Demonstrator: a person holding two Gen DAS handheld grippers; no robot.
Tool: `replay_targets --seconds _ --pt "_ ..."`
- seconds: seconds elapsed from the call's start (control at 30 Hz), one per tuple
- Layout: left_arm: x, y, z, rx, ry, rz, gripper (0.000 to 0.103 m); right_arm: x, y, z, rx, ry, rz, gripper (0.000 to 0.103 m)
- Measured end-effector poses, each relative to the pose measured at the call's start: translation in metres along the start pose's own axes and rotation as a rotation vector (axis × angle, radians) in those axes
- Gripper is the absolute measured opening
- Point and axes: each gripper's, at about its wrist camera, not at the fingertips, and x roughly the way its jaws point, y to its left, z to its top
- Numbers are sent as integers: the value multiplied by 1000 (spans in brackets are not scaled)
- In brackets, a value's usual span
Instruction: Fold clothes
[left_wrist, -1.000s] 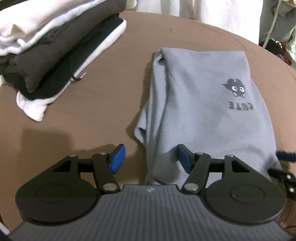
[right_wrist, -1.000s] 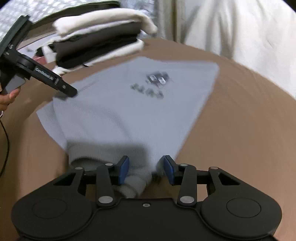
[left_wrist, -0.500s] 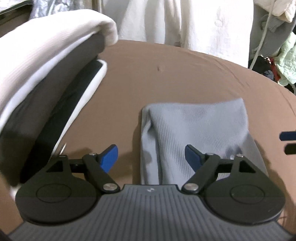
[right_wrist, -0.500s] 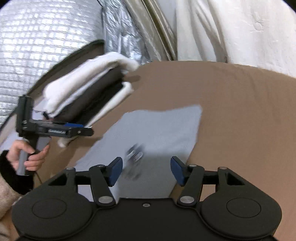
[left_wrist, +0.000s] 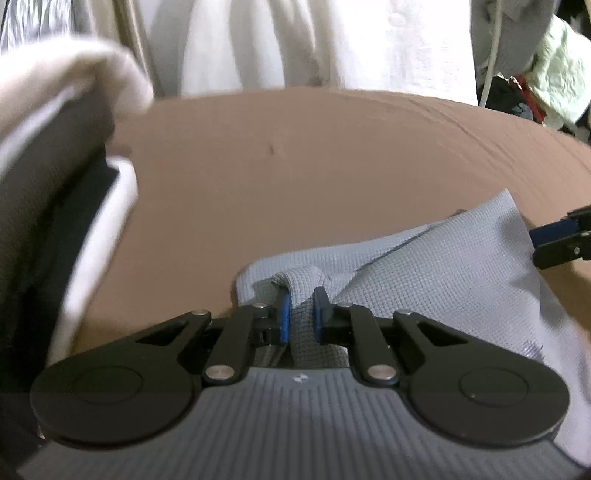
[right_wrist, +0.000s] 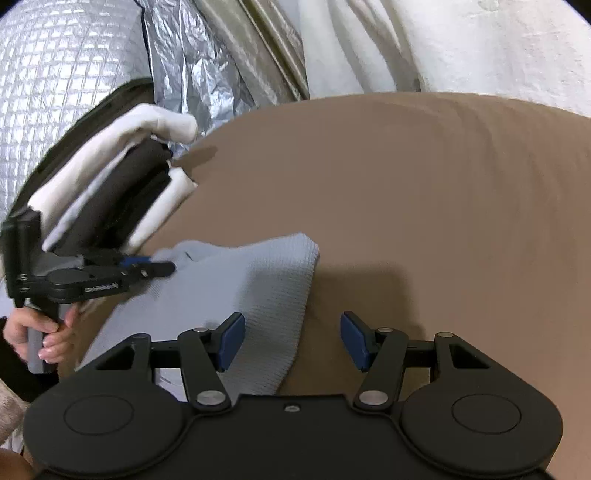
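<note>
The grey garment (left_wrist: 443, 280) lies folded on the brown desk (left_wrist: 314, 166), beside the stack of folded clothes (right_wrist: 110, 195). Its bunched corner is clenched by the left tool (left_wrist: 302, 308), probably for lifting; the right tool (right_wrist: 291, 341) is spread wide over the hem, holding nothing.

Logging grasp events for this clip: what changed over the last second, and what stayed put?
The left tool went from open beside the grey shirt to shut on a bunched fold at its near edge. The right tool let go of the shirt's edge and now stands open. The stack of folded clothes and the brown table stayed as they were.
</note>
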Motion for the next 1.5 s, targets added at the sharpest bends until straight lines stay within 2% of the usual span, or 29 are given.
replay_targets --seconds 0.13,0.23,0.27,0.3,0.37,0.43,0.5,0.57,0.6,0.63,0.67,0.7,0.8,0.83,0.87,0.9,0.93,1.03,1.07,1.13,1.2,1.27,1.37,1.43,1.5 --pt "-21 3 12 -19 -102 31 10 1 4 0 -34 -2 12 63" --pt "-17 8 25 -41 -133 50 11 -3 8 3 -50 -30 10 63" --pt "-8 12 26 -51 -108 58 12 -3 9 3 -50 -37 3 63" --pt "4 19 26 -62 -67 67 20 0 10 4 -49 -42 -11 63" --pt "-2 27 20 -114 -32 53 37 7 10 2 -37 -36 -37 63" --pt "-13 35 13 -172 -6 35 45 10 9 0 -4 -45 -36 63" --pt "-24 43 7 -230 21 16 72 13 8 -2 32 -55 -23 63" --pt "-35 51 0 -288 47 -3 76 17 7 0 54 -64 -5 63" --pt "-44 51 -6 -284 64 -19 76 19 10 1 36 -70 -16 50" --pt "-52 50 -14 -268 86 -29 77 22 13 4 7 -76 -33 26" --pt "-58 48 -24 -260 110 -24 77 22 21 4 -33 -91 -72 8" --pt "-63 45 -34 -256 135 -13 77 21 30 3 -78 -110 -120 7" --pt "-71 42 -75 -277 234 61 79 19 53 0 -190 -149 -268 8" --pt "-69 44 -90 -300 265 95 80 18 57 -3 -205 -146 -322 12" --pt "-71 49 -99 -345 265 98 81 17 61 -7 -220 -143 -376 22" --pt "-74 54 -104 -400 252 89 82 17 64 -10 -234 -139 -431 26" --pt "-77 57 -105 -430 253 92 82 9 67 -12 -211 -154 -439 28" --pt "-84 60 -99 -466 242 95 81 -29 79 -28 -126 -181 -262 42" --pt "-85 60 -98 -470 230 92 80 -38 86 -36 -117 -171 -192 54" --pt "-88 59 -100 -468 231 85 80 -46 103 -56 -142 -115 -104 56" --pt "-94 57 -111 -467 265 70 81 -43 122 -84 -210 -10 -91 56" --pt "-101 56 -121 -465 298 55 83 -40 136 -119 -297 91 -162 56" --pt "-114 55 -141 -481 340 16 88 -57 137 -156 -313 104 -192 59" --pt "-124 58 -160 -516 331 -38 91 -72 129 -161 -217 105 -150 60" --pt "-135 59 -173 -520 307 -74 92 -87 114 -161 -97 133 -62 60"
